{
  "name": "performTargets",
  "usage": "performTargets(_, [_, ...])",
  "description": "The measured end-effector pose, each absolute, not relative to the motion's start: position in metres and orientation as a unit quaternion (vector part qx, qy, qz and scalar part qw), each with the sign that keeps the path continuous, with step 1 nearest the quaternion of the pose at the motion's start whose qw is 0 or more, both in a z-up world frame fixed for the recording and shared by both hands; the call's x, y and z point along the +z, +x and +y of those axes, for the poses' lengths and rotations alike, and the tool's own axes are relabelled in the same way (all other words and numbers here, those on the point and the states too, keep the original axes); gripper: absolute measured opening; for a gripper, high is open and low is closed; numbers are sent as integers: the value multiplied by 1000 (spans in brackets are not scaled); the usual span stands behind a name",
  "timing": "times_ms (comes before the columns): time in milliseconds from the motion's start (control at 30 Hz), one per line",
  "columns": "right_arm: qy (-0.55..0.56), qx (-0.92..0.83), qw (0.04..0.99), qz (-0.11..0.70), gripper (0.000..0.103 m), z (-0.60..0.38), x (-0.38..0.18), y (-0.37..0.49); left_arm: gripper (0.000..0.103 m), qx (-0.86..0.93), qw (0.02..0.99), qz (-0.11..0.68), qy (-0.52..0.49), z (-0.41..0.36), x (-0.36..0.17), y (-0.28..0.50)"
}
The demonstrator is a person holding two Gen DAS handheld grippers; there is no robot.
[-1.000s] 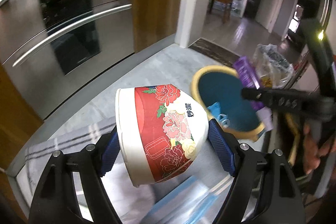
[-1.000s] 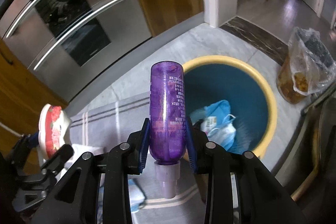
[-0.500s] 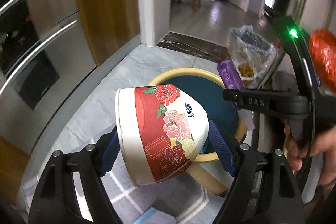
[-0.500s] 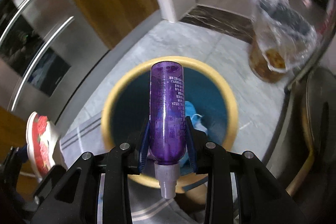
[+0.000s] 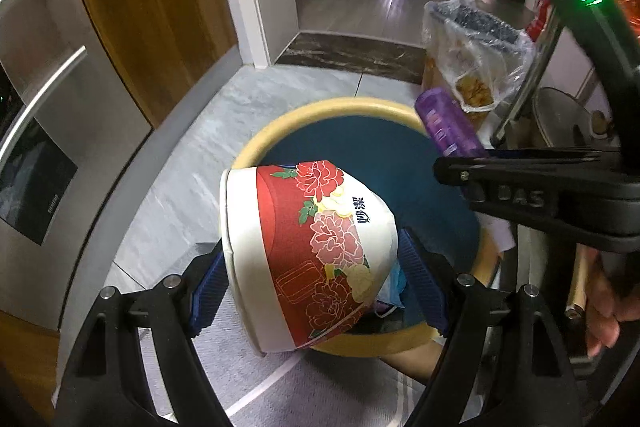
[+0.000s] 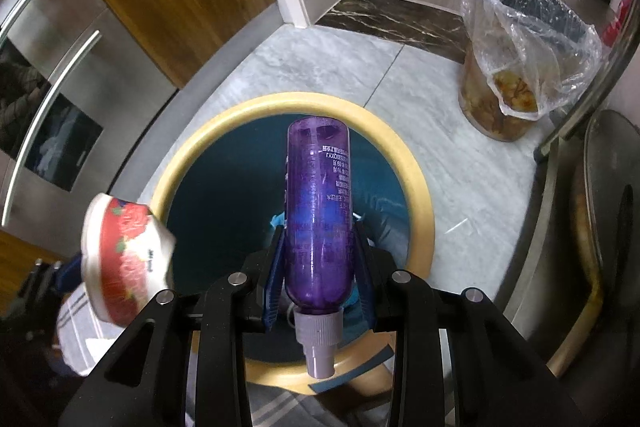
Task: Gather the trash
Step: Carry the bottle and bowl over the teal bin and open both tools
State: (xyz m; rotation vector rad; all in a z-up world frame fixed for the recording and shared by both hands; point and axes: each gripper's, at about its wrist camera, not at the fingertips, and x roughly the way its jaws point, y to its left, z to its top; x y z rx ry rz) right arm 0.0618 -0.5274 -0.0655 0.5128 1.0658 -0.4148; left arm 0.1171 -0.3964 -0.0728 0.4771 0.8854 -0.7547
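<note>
Left wrist view shows the left gripper (image 5: 316, 267) clamped on a red floral paper bowl (image 5: 308, 251) printed with dark Chinese characters, tipped sideways over the yellow rim of the blue bin (image 5: 340, 107). "DAS" is moulded on the right gripper (image 6: 320, 263), which pinches a purple spray bottle (image 6: 318, 211), nozzle toward the camera, above the bin's open mouth. A bagged bucket (image 6: 516, 67) stands well apart on the grey floor.

Bin (image 6: 416, 187) mouth wide open below; bagged bucket (image 6: 516, 75) right, fridge (image 6: 60, 75) left, well apart.
</note>
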Motion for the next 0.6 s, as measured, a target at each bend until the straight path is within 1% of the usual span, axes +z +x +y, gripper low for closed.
performTargets(133, [246,-193,808,499,34,-529,-70,65,79,-348,806,424,224,-400,-85,123])
performTargets(400, [240,-188,814,495,34,-525,-70,70,79,-349,801,431,227,-402,-93,126])
performTargets(433, [240,-189,813,496,36,-526,-71,70,80,-350,799,433,227,-402,-93,126])
performTargets(467, [239,-190,814,494,43,-526,-70,70,81,-350,799,433,227,-402,-93,126])
performTargets(500, [238,-191,815,492,53,-527,-69,69,88,-349,800,432,228,-402,-92,126])
performTargets(533, [236,-195,818,487,56,-527,-67,69,92,-348,801,430,227,-401,-91,126])
performTargets(600, [236,-197,821,482,61,-527,-64,68,95,-343,805,428,228,-398,-90,126])
